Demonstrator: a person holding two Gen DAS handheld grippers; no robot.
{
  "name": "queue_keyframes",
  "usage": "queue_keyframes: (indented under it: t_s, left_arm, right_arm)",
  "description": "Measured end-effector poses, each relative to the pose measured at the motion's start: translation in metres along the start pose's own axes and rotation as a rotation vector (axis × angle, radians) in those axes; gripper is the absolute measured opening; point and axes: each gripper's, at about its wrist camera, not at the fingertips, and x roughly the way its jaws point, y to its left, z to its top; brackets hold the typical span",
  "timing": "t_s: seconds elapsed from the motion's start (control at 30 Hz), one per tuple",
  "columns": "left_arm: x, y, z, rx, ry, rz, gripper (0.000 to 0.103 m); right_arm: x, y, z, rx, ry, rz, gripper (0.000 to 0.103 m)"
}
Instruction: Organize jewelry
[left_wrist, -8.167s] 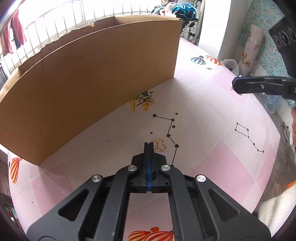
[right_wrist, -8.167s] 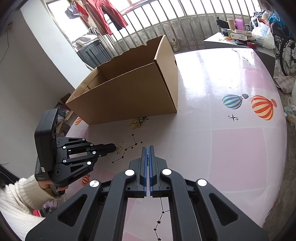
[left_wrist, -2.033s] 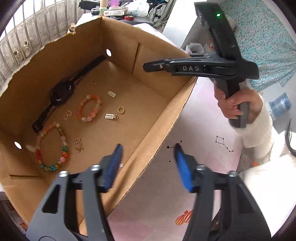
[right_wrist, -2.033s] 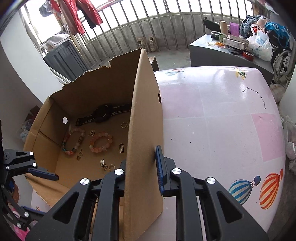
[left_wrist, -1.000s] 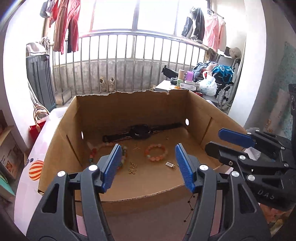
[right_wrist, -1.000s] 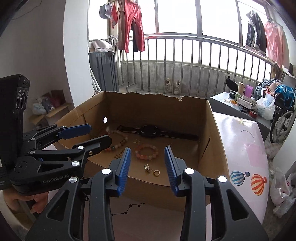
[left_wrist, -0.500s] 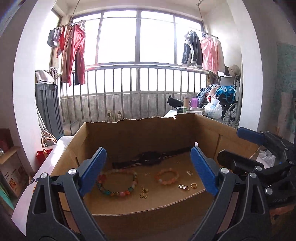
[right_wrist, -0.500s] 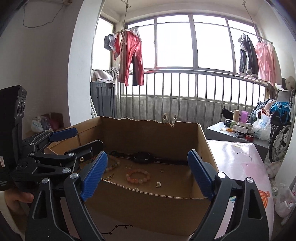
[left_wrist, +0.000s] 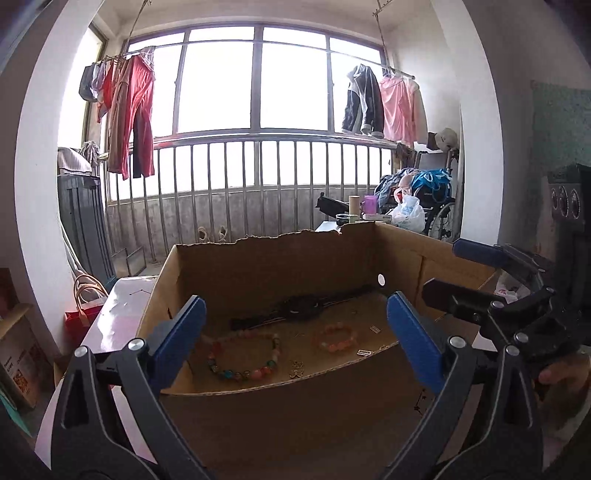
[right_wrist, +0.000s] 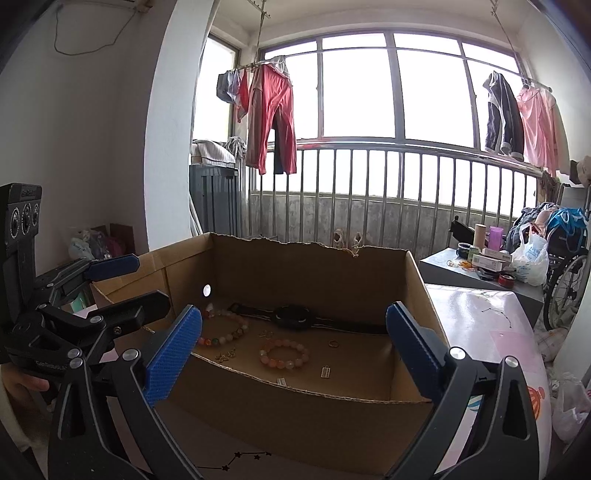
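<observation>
Both grippers, left (left_wrist: 295, 325) and right (right_wrist: 293, 334), were held wide apart and empty, having just been opening, before the box (right_wrist: 295, 417). The bracelets (right_wrist: 283, 353) and watch (right_wrist: 293, 316) were laid on its floor.

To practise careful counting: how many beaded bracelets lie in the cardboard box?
2. A multicoloured bracelet lies at the left of the cardboard box, and a smaller peach bracelet sits near the middle, in front of the black watch. The near wall could hide more.
</observation>
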Motion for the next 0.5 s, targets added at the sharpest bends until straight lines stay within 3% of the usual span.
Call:
queue_keyframes:
  t_s: [0.3, 0.5]
  left_arm:
    - [-0.007, 0.001, -0.004, 0.012, -0.009, -0.051, 0.095]
    - [-0.016, -0.008, -0.005, 0.058, -0.023, -0.038, 0.095]
  right_arm:
    - [0.003, 0.001, 0.001, -0.005, -0.001, 0.000, 0.097]
    - [0.003, 0.003, 0.002, -0.003, -0.002, -0.004, 0.097]
